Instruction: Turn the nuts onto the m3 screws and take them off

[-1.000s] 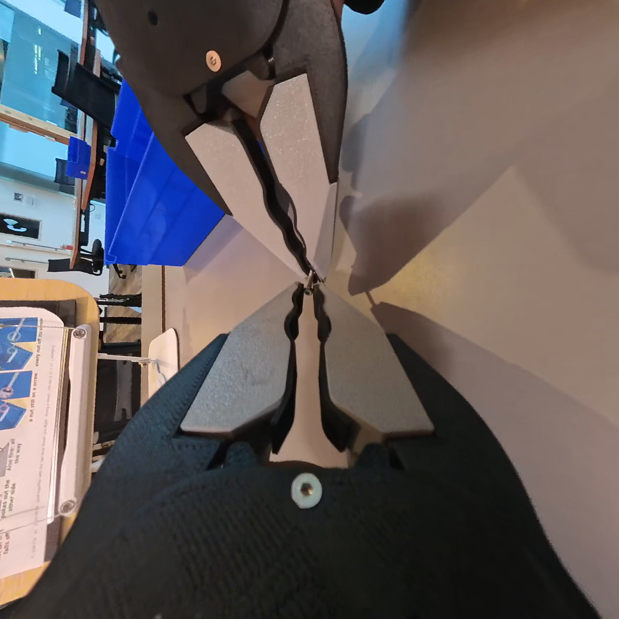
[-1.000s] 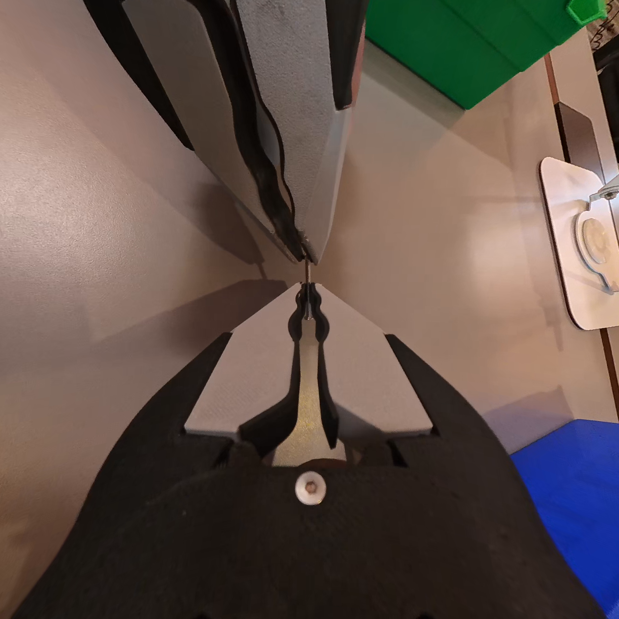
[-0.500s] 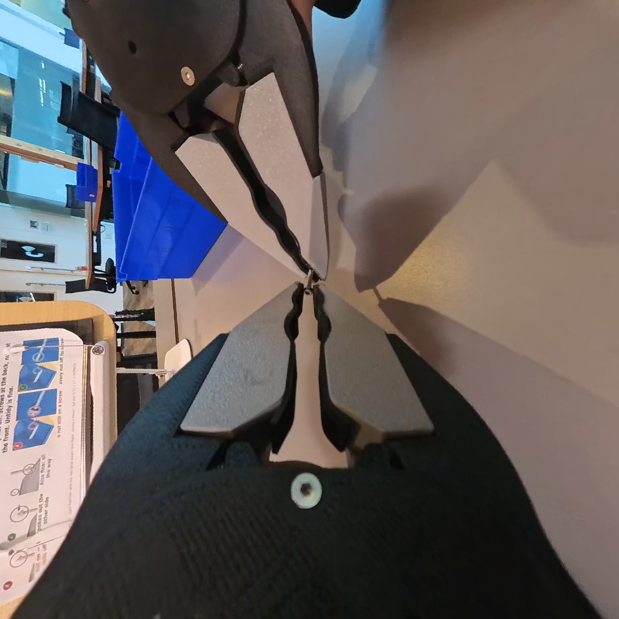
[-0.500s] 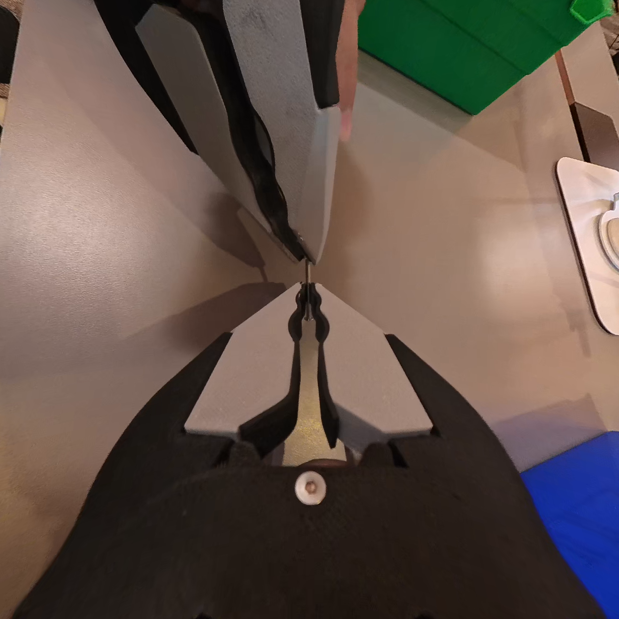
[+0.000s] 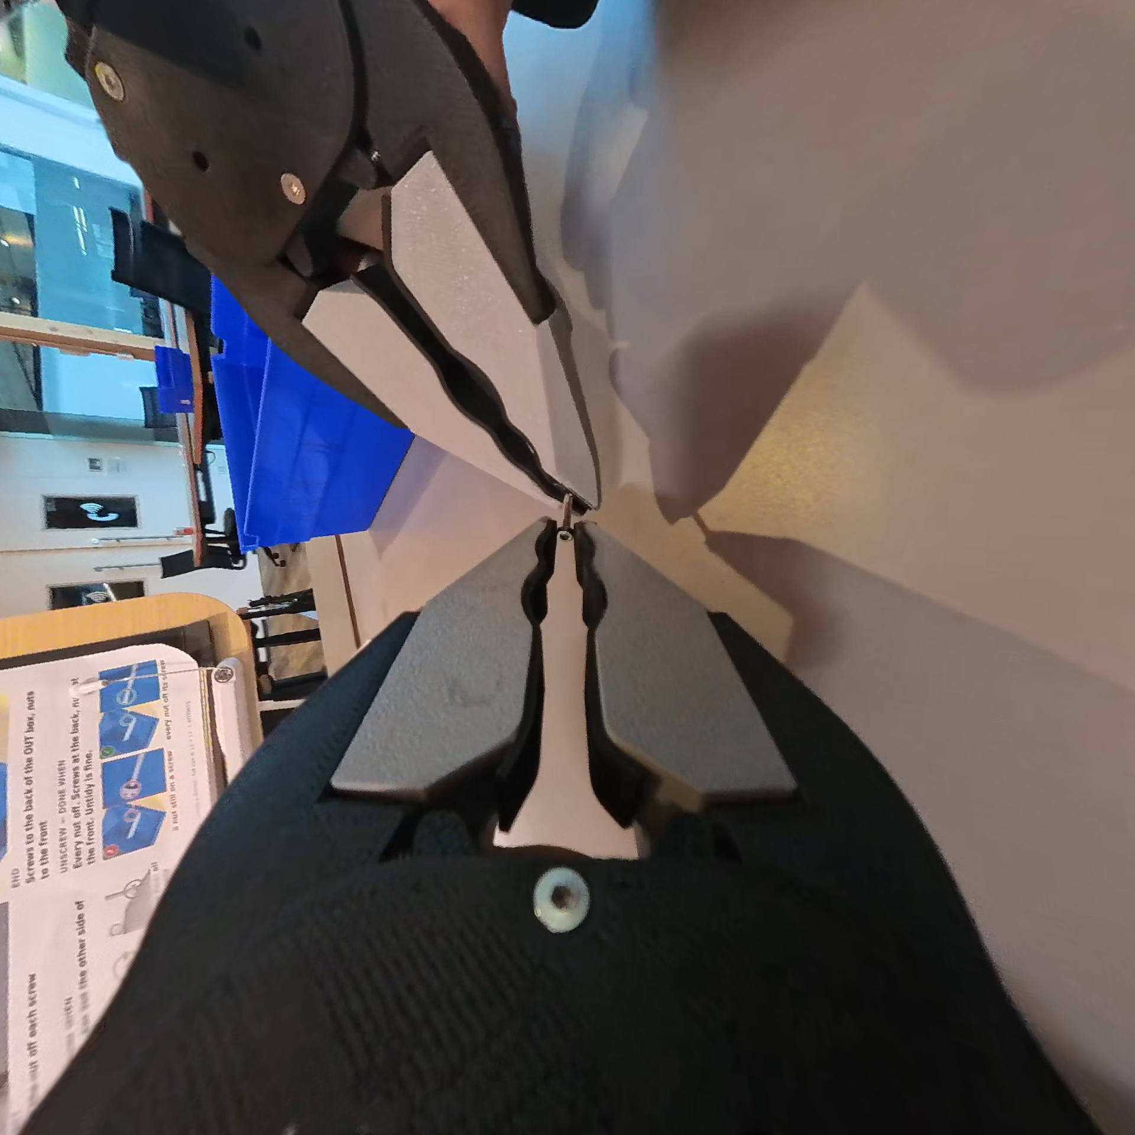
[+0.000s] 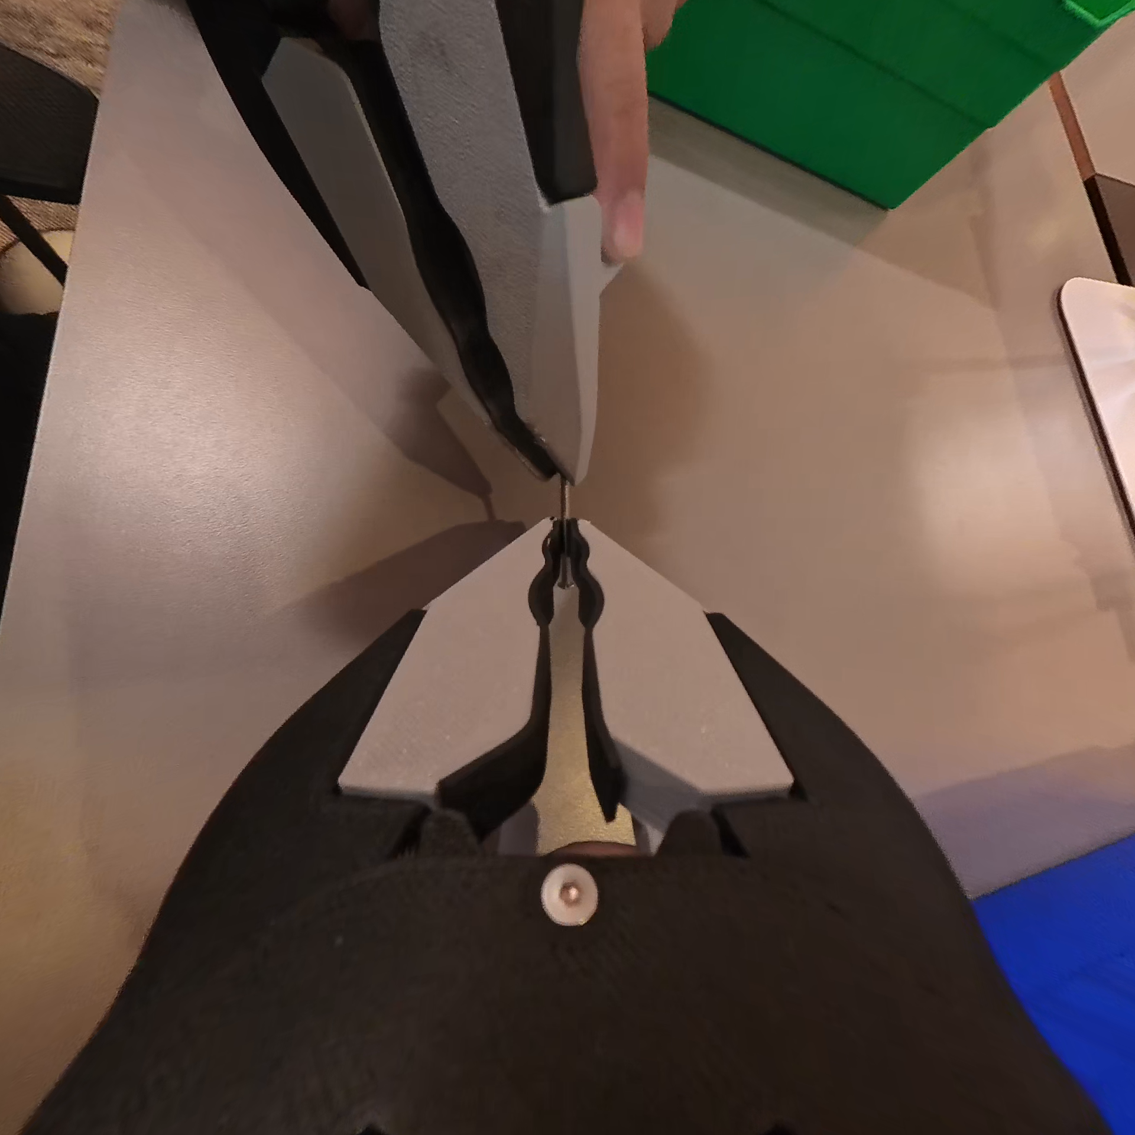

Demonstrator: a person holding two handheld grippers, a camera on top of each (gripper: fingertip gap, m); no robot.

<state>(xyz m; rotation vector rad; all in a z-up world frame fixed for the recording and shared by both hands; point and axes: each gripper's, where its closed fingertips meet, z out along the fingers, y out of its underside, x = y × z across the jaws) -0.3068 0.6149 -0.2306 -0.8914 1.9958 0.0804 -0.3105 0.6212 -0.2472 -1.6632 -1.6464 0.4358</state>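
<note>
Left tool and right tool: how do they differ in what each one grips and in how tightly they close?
The right tool clamps the screw lengthwise between its tips; the left tool pinches only a small round piece at the screw's end, seemingly the nut. The left tool's jaws stand slightly wider than the right tool's. Shared: both are shut, meeting tip to tip above the table.

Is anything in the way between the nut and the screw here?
Nothing visible. The left gripper pinches the nut, the right gripper the screw; the screw's tip meets the nut directly.
</note>
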